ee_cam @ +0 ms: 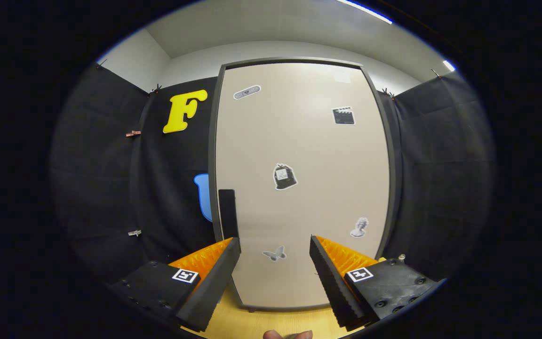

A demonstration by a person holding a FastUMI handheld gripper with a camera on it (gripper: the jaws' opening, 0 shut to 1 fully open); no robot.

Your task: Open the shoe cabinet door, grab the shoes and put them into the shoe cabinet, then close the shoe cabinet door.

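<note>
The shoe cabinet (299,183) stands upright straight ahead of the claw (274,254), a tall pale box in a dark frame with the booth's black cloth (440,179) hanging behind and to both sides of it. Its door (308,155) is closed flat across the front and carries a scatter of small stickers (284,177). The cabinet rests on a light wooden surface, floor or counter I cannot tell (252,322), which runs from its base back toward the fingers.

The claw is released: its two fingers stand apart with nothing between them, and the lower part of the door shows through the gap. So the first step, opening the door, looks not yet done.

What the coming move turns on is the dark handle (227,212), a narrow vertical bar set on the door's left edge, low down. It lies just beyond and above the tip of the left finger (224,263), off to the left of the gap's centre, with its long axis running up and down. To take it, the claw would probably need to shift left and a little upward, so the bar falls between the fingers, one on each side.

No shoes can be made out here. A fingertip (288,334) of the person shows nearest the camera
</note>
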